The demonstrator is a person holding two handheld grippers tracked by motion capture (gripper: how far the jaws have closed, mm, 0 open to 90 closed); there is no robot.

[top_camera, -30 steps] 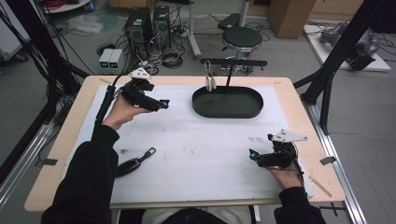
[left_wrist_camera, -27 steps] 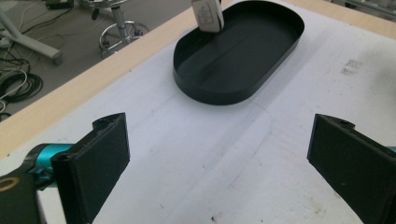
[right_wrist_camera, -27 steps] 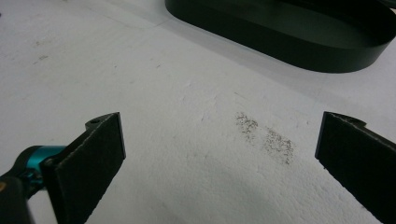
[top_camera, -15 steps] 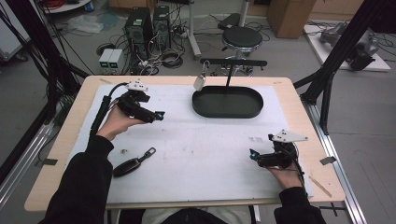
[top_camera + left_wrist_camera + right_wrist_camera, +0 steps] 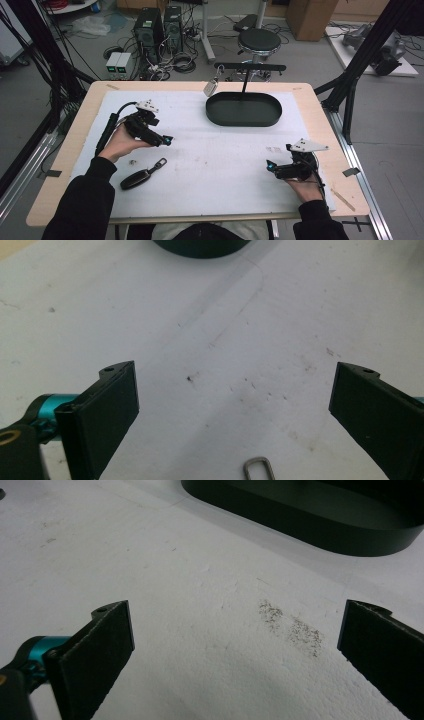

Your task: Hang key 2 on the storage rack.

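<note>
White foam sheeting (image 5: pixel 220 165) covers the wooden table (image 5: pixel 90 95), with computer towers (image 5: pixel 160 25), cables and a round stool (image 5: pixel 259 40) on the floor beyond it.

Over to the left gripper (image 5: pixel 165 140): it hovers above the sheet with its jaws spread wide and nothing between them. In the left gripper view the two black pads (image 5: pixel 107 405) stand well apart over bare, speckled foam. Just below and between those pads, a small metal loop (image 5: pixel 259 466) peeks in at the bottom edge. That belongs to the car key fob (image 5: pixel 136 178), which in the high view lies flat on the sheet near the gripper, on the person's side of it, its strap end pointing up toward the jaws. A tiny bit of metal (image 5: pixel 133 161) sits just beside the fob, under the left hand (image 5: pixel 122 145).

Beyond the left gripper's tips, the black oval tray (image 5: pixel 245 117) sits well apart, a thin post rising from its far rim to a crossbar (image 5: pixel 250 66). A silver tag (image 5: pixel 211 88) dangles from that bar's left end.

The right gripper (image 5: pixel 272 167) rests low near the table's front right, jaws likewise gaping, empty. In the right gripper view the pads (image 5: pixel 97 652) frame a grey smudge (image 5: pixel 290 625) on the foam, the tray's wall (image 5: pixel 300 520) ahead.
</note>
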